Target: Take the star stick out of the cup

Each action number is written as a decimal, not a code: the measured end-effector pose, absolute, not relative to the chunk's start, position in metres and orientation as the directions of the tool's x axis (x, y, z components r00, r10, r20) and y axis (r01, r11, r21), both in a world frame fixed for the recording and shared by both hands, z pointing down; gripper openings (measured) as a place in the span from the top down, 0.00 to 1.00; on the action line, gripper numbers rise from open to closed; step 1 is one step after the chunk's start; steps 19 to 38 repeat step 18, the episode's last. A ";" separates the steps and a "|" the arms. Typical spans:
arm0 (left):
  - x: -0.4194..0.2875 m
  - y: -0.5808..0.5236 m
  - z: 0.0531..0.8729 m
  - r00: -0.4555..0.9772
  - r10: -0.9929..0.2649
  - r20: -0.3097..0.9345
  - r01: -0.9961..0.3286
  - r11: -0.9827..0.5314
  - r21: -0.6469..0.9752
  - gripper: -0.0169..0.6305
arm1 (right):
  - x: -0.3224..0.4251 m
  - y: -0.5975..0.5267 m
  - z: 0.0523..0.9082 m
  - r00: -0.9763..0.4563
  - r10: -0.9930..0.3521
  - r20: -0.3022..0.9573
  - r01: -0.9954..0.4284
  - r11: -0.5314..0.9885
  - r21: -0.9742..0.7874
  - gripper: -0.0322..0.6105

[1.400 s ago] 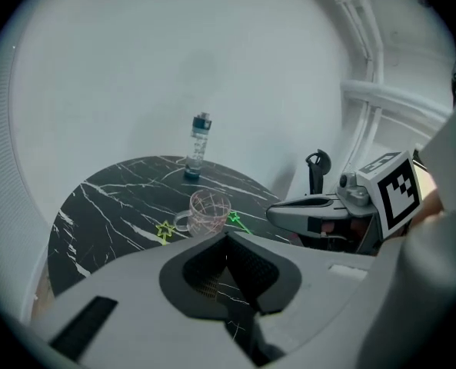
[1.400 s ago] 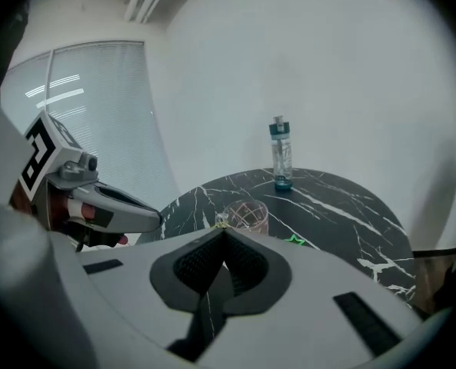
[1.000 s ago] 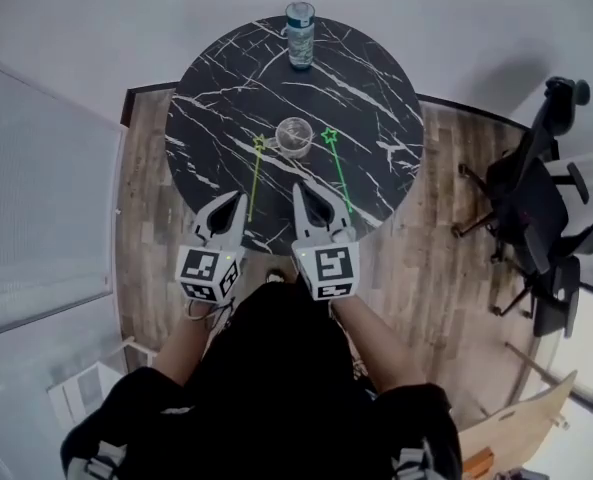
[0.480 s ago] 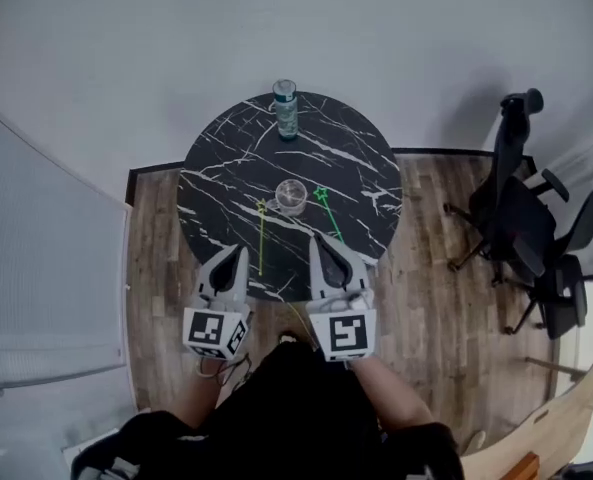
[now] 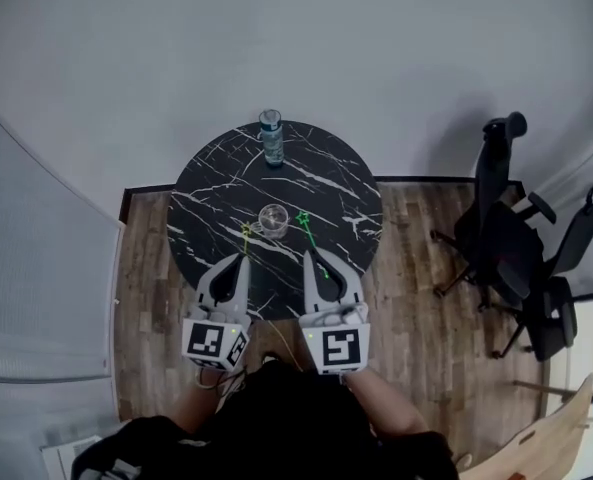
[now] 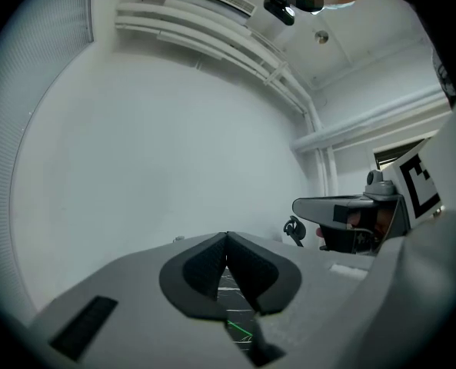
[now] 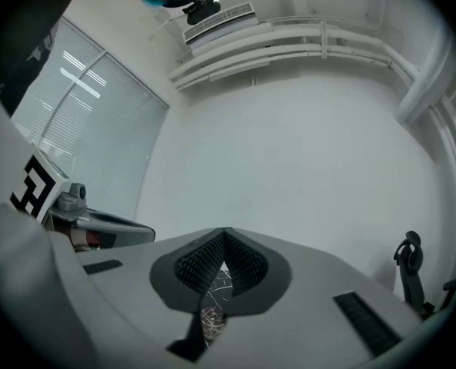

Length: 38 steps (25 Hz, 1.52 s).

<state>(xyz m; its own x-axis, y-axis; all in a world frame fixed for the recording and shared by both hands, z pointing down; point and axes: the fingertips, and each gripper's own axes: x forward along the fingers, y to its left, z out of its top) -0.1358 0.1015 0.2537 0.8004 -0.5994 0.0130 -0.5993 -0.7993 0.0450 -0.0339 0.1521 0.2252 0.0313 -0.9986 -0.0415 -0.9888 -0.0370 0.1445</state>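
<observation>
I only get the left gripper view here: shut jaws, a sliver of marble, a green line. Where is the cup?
Observer: The head view shows the cup standing near the middle of a round table.
Reviewer: Is a stick in it?
Observer: None seems to be. A green star stick lies on the table to its right, and a yellowish star stick to its left.
Reviewer: Does the right gripper hold anything?
Observer: No. In its own view the right gripper is shut on nothing.

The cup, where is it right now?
In the head view the cup stands near the middle of the table, yellow star stick at its left, green star stick at its right.
</observation>
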 end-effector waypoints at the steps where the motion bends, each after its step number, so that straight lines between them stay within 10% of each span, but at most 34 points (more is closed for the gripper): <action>1: -0.133 0.104 0.251 0.798 -0.602 0.006 -0.602 -0.798 0.038 0.97 | -0.032 0.153 0.224 0.024 -0.999 -0.042 -0.987 -0.030 0.157 0.96; 38: -0.106 0.128 0.234 0.787 -0.617 -0.028 -0.617 -0.787 -0.013 0.97 | -0.008 0.176 0.225 -0.013 -0.999 -0.038 -0.985 0.006 0.174 0.96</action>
